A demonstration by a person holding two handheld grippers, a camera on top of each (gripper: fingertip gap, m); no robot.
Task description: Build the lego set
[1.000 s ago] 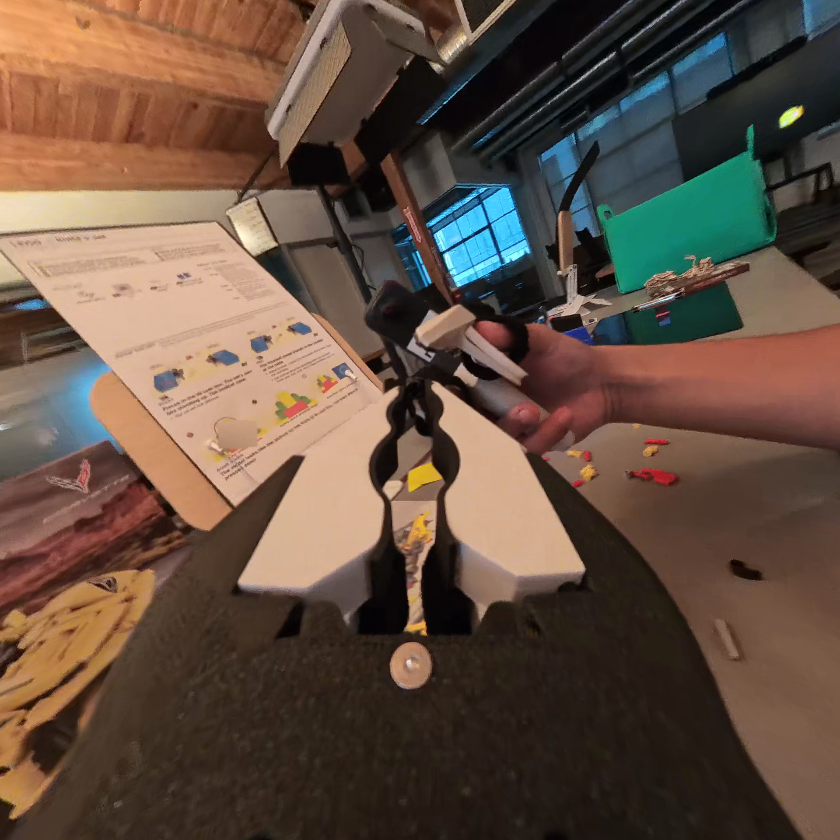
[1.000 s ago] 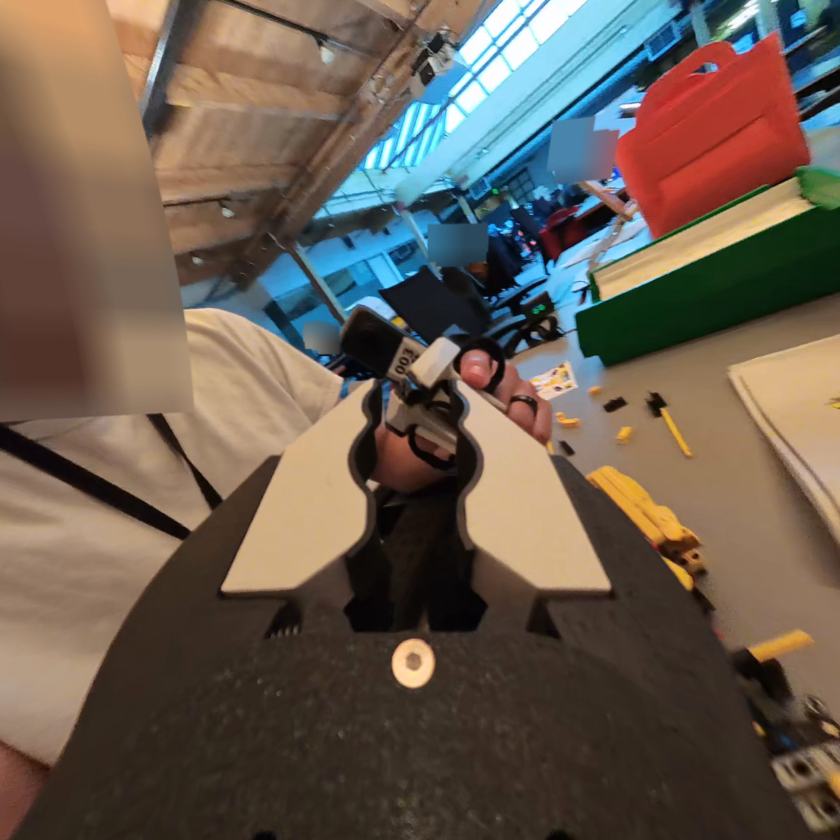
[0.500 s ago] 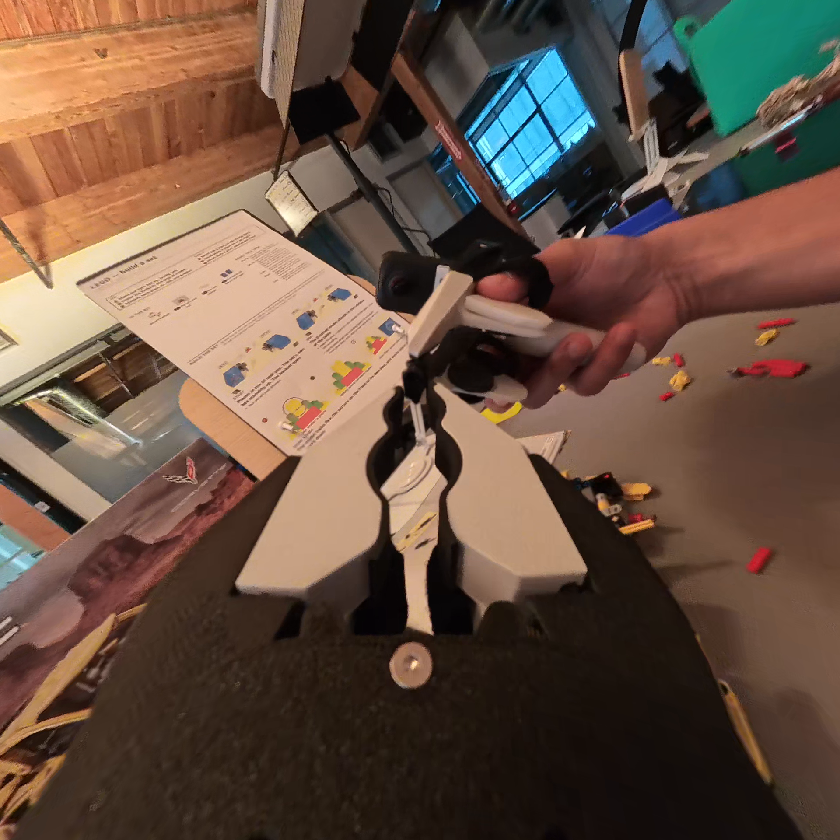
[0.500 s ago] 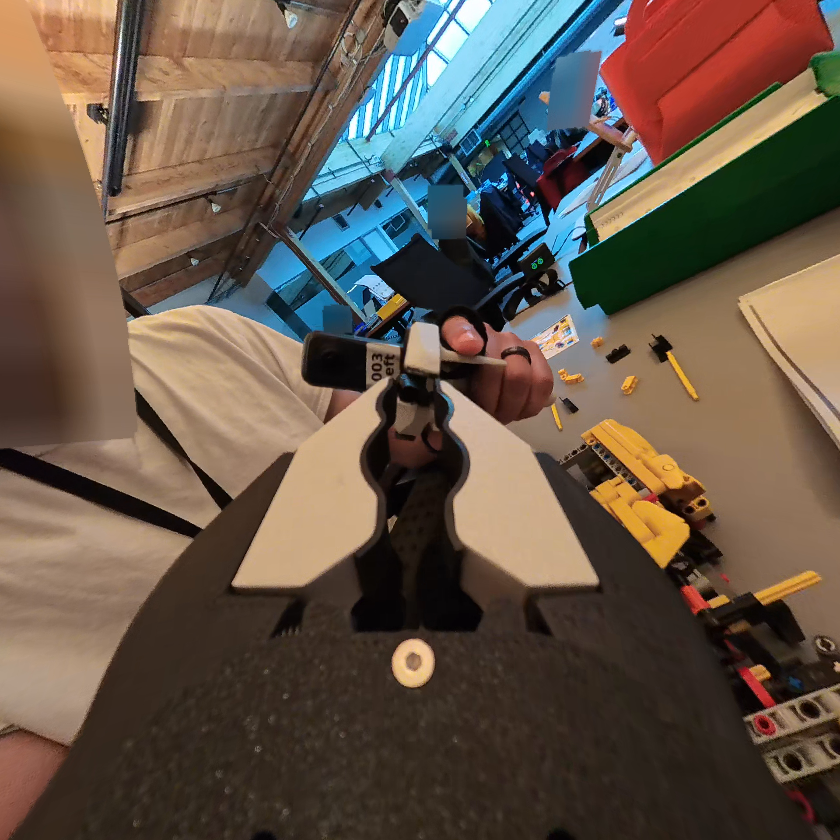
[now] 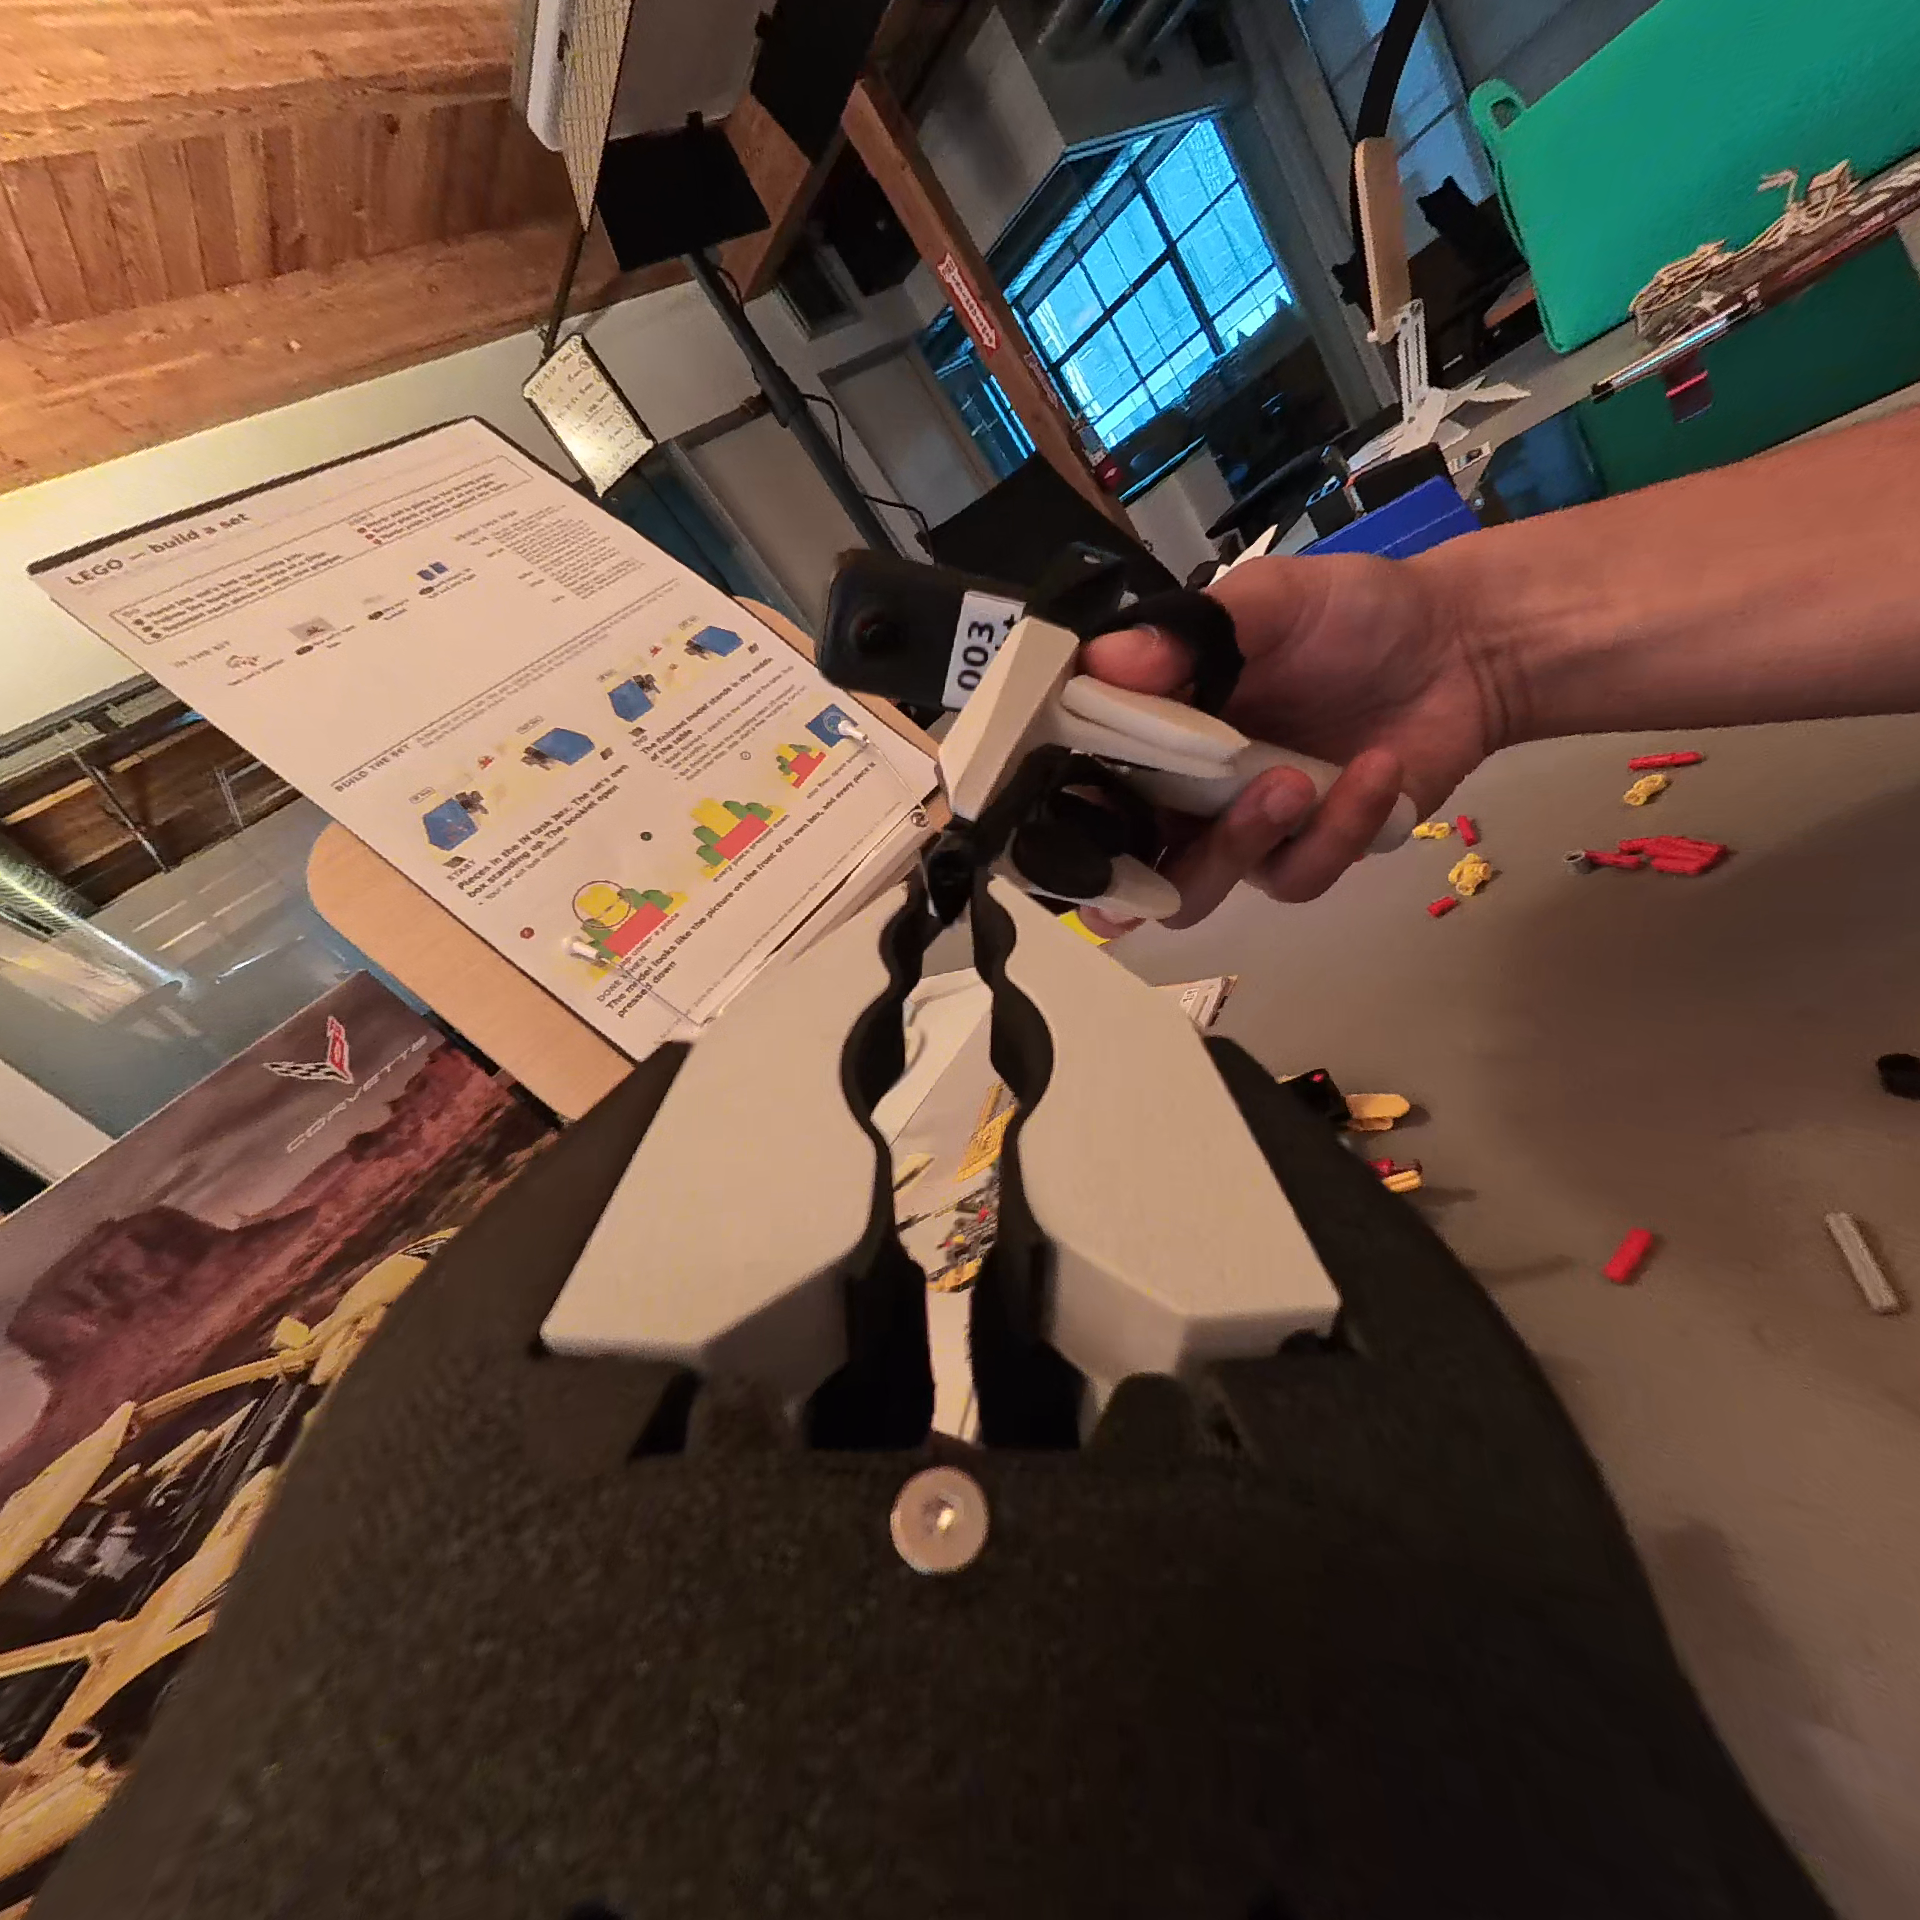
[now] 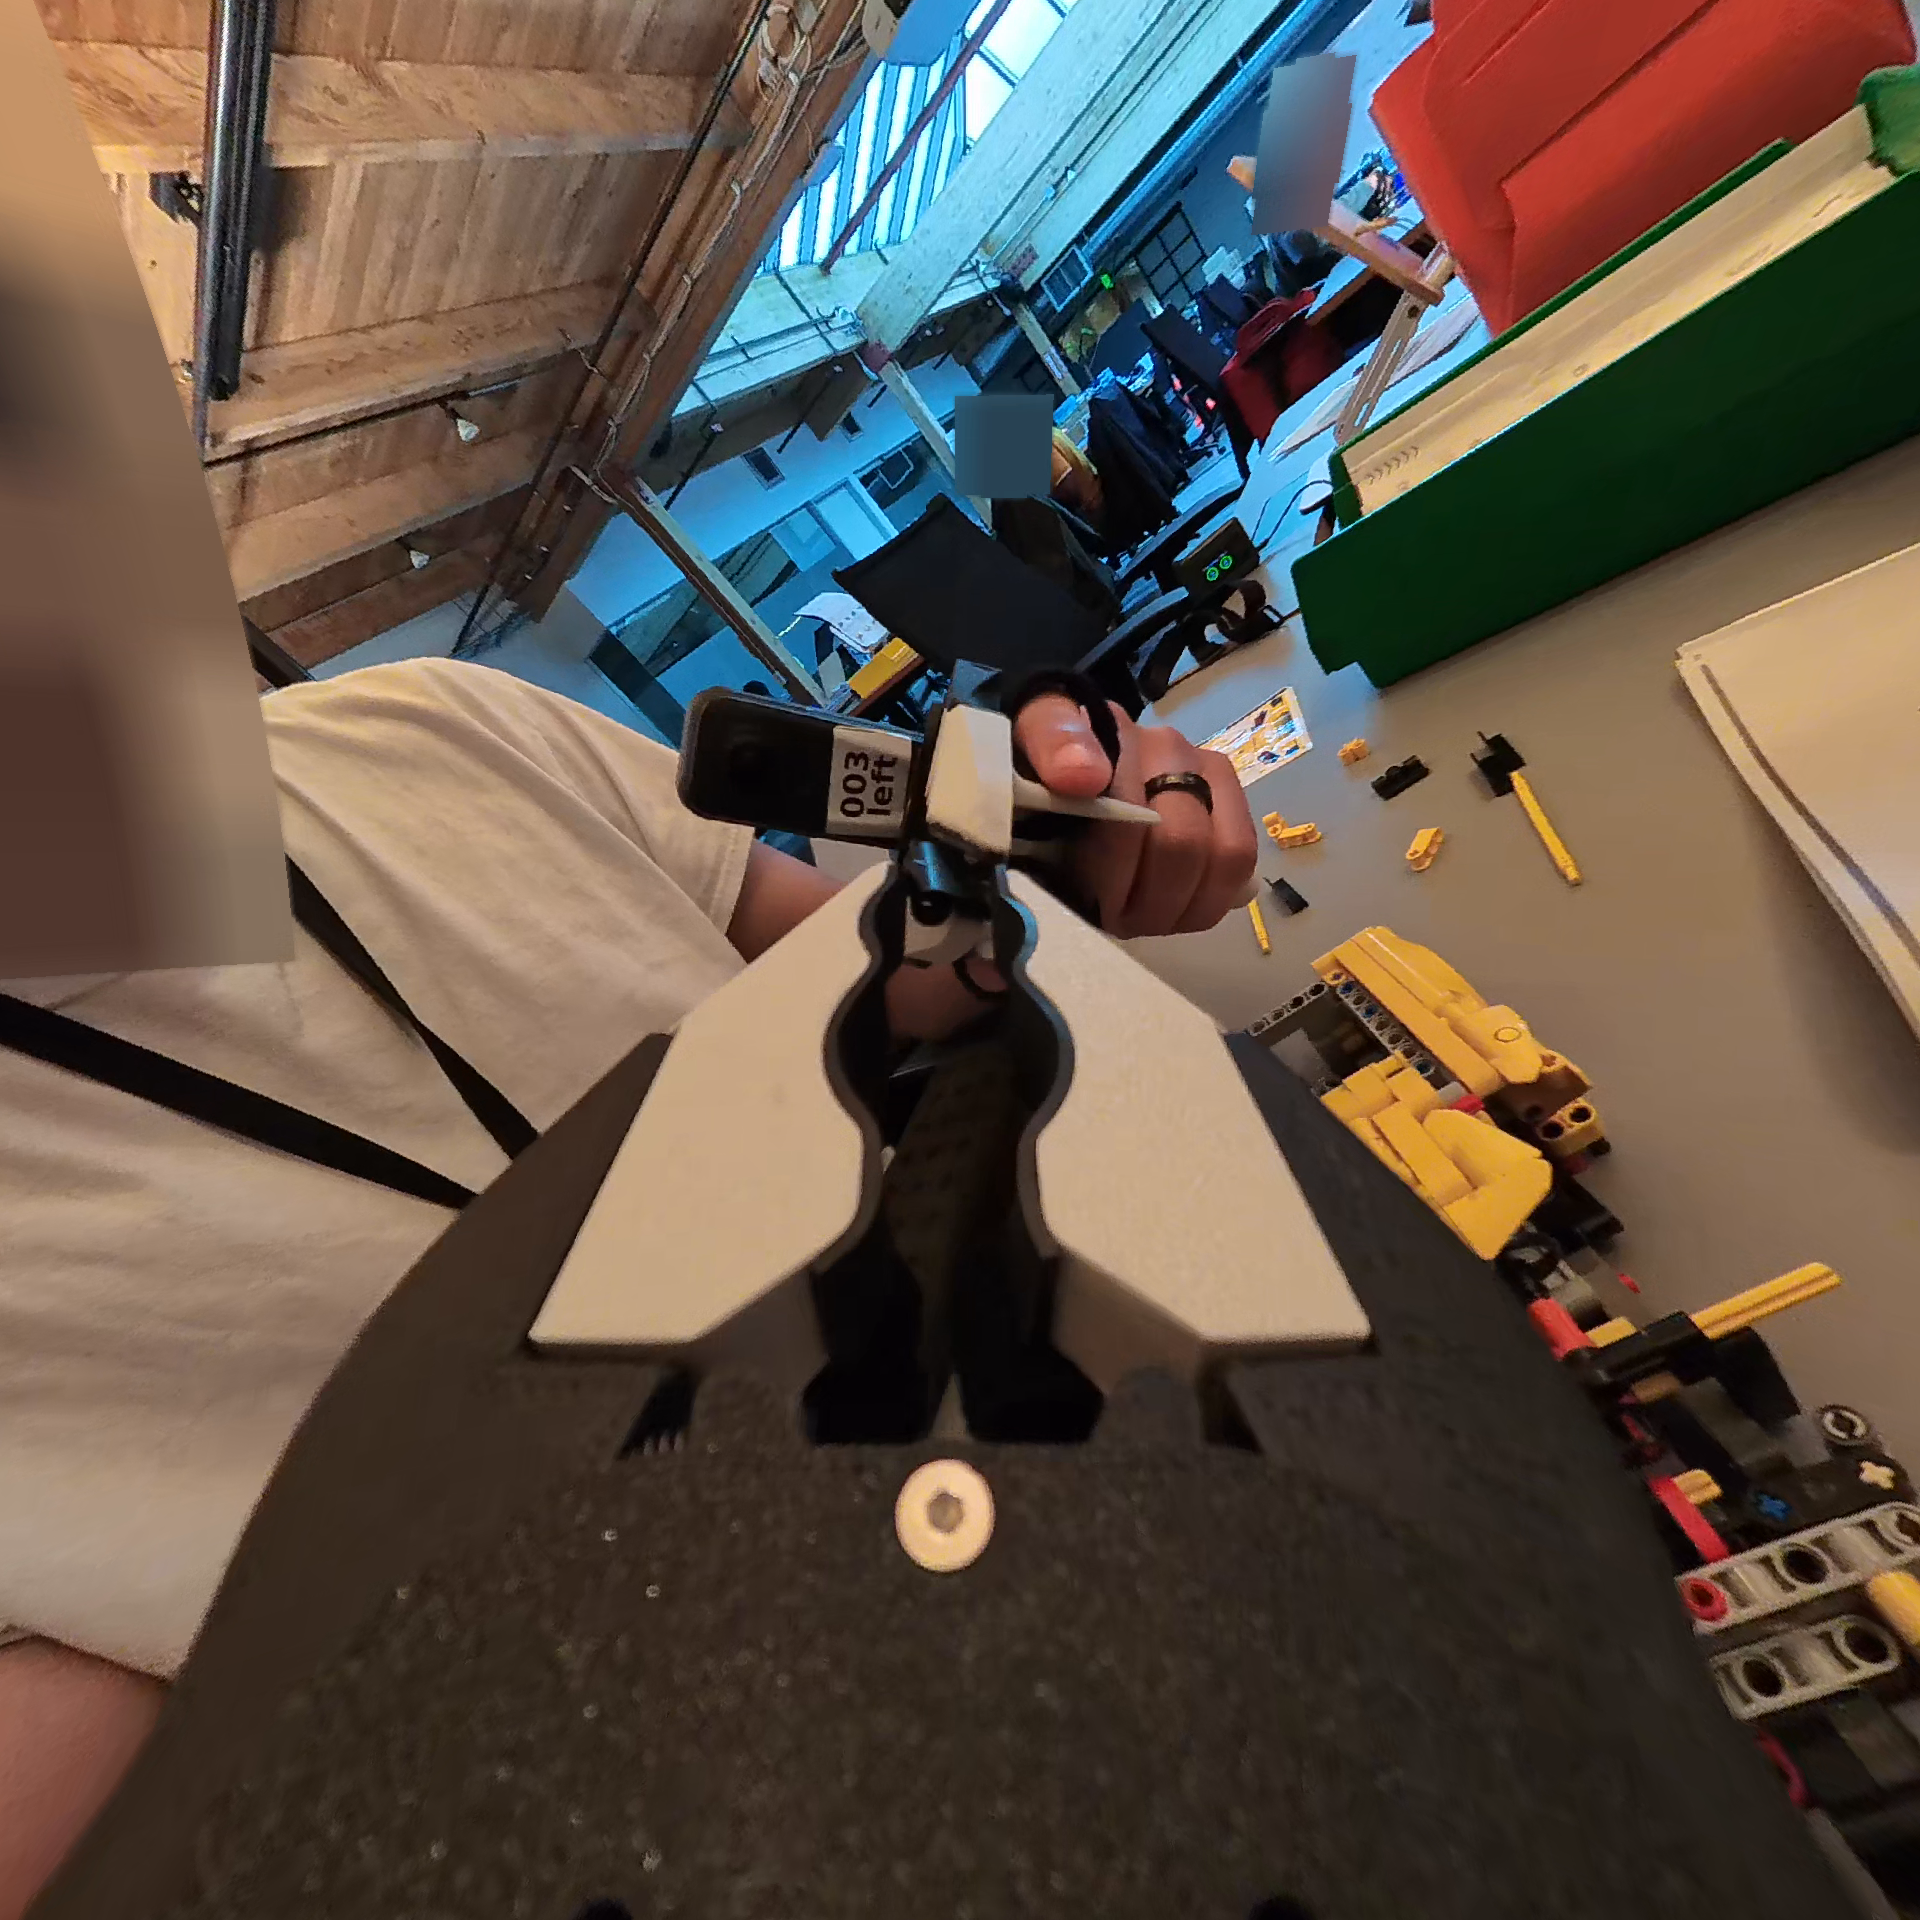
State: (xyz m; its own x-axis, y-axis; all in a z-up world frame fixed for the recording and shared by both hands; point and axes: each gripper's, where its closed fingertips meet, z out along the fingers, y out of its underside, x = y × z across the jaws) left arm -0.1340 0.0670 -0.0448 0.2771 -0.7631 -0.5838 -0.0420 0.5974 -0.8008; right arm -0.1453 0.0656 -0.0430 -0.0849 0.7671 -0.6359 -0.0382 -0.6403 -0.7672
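Observation:
Both grippers are held up above the grey table [image 5: 1558,1091], pointing at each other tip to tip. My left gripper [image 5: 948,914] has its jaws almost closed on a small black piece [image 5: 951,871]. My right gripper [image 6: 943,902] has narrow jaws around the same small black piece [image 6: 940,881]; the grip itself is hard to see. A hand holds the right gripper's handle [image 5: 1153,732]. The half-built yellow lego car [image 6: 1444,1101] lies on the table to the right of my right gripper, next to a black and grey chassis section [image 6: 1766,1527].
An instruction sheet [image 5: 499,727] stands on a board behind the set's box [image 5: 208,1299]. Red and yellow loose pieces [image 5: 1662,854] lie at the right. A yellow axle [image 6: 1548,831], small yellow parts [image 6: 1290,831], white booklets [image 6: 1839,748] and a green bin [image 6: 1610,488] are on the table. A person in a white shirt [image 6: 416,1039] is close. My two grippers' fingertips are within a few centimetres of each other.
My right gripper's jaws have narrowed around the small piece at the tips. Both grippers have tilted and the table with the yellow model has come more into view.

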